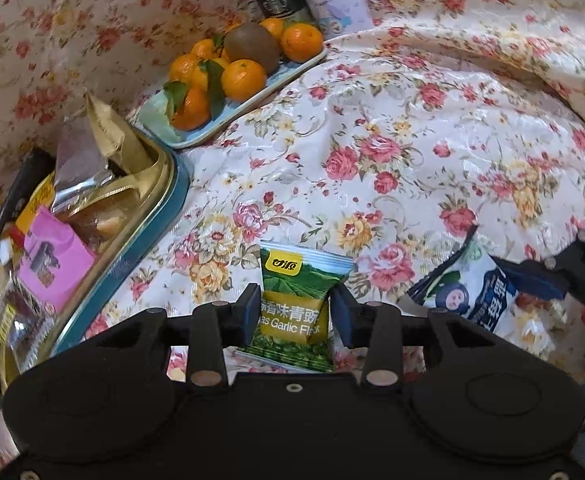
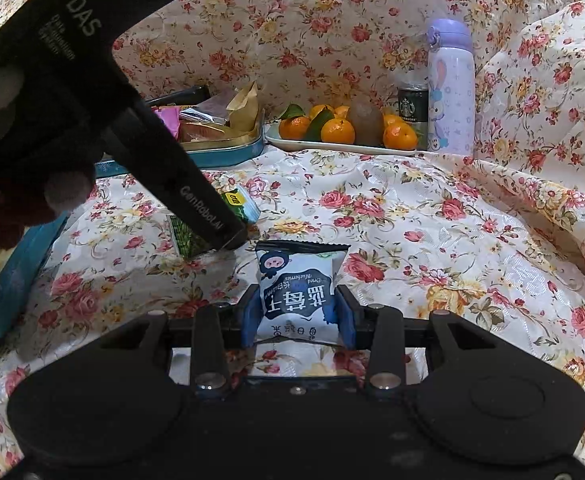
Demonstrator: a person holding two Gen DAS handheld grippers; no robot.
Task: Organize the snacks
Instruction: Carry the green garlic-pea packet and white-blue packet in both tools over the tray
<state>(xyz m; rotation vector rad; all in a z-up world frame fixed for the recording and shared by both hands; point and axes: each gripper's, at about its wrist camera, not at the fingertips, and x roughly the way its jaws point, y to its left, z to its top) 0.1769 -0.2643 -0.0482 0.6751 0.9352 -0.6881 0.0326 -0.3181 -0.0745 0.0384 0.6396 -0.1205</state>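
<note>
Two tools, left tool (image 1: 296, 312) straddling green packet (image 1: 298, 296), right tool (image 2: 298, 316) gripping blueberry packet (image 2: 298, 284)

Green packet (image 1: 292, 304): "Garlic Fla"; dark can (image 2: 412, 114): "STARBUCKS"; left claw (image 2: 234, 236) arm: "DAS", "GenRoboLAI".

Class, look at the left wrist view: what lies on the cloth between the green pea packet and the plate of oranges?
Nothing: between the green pea packet and the plate of oranges there is only bare flowered cloth, seen in the left wrist view.

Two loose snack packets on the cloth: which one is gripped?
The white-and-blue blueberry packet: right gripper pads press its sides. The green pea packet sits free between the left gripper's pads.
</note>
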